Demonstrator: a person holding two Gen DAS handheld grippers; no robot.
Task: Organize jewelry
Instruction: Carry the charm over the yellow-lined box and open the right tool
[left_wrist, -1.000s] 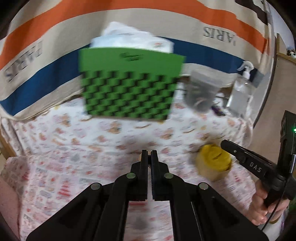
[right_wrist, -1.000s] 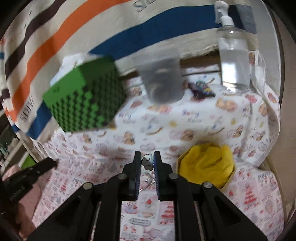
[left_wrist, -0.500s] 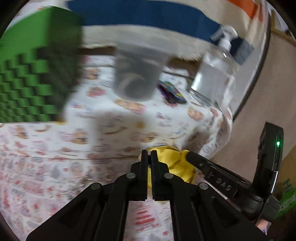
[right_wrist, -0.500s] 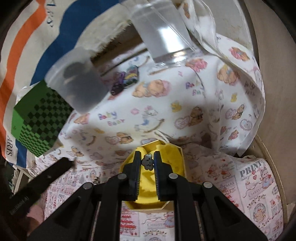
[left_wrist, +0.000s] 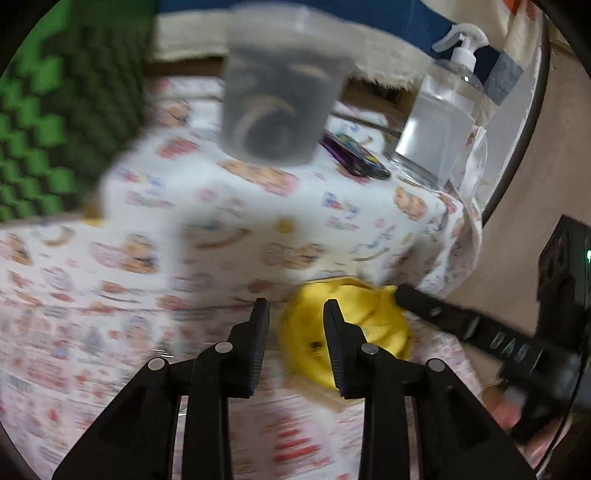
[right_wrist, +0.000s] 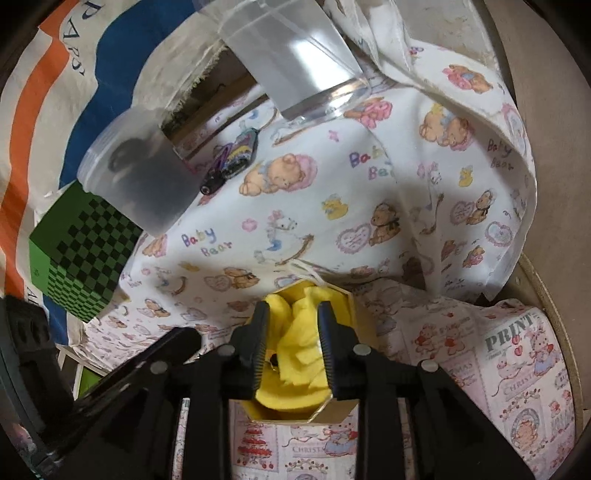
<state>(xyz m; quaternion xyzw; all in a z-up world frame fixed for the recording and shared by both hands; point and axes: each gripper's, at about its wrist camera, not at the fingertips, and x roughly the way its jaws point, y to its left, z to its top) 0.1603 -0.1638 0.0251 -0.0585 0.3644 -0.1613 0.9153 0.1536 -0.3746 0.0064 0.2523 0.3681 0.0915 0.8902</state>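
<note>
A small octagonal box lined with yellow cloth (right_wrist: 303, 376) sits on the printed tablecloth; it also shows, blurred, in the left wrist view (left_wrist: 354, 332). My right gripper (right_wrist: 291, 310) is open directly over the box, with a small dark jewelry piece (right_wrist: 274, 359) lying on the yellow lining by its left finger. My left gripper (left_wrist: 295, 306) is open and empty at the box's left edge. The right gripper's finger (left_wrist: 436, 308) reaches over the box from the right.
A frosted plastic cup (right_wrist: 140, 177) and a green checkered box (right_wrist: 85, 258) stand at the back left. A clear pump bottle (left_wrist: 439, 122) stands back right, with dark hair clips (right_wrist: 232, 160) beside it. The table's edge and a tan wall lie to the right.
Both grippers have opened. The small charm held between the right fingers is gone from them and a dark piece lies in the yellow box. The left gripper moved closer to the box.
</note>
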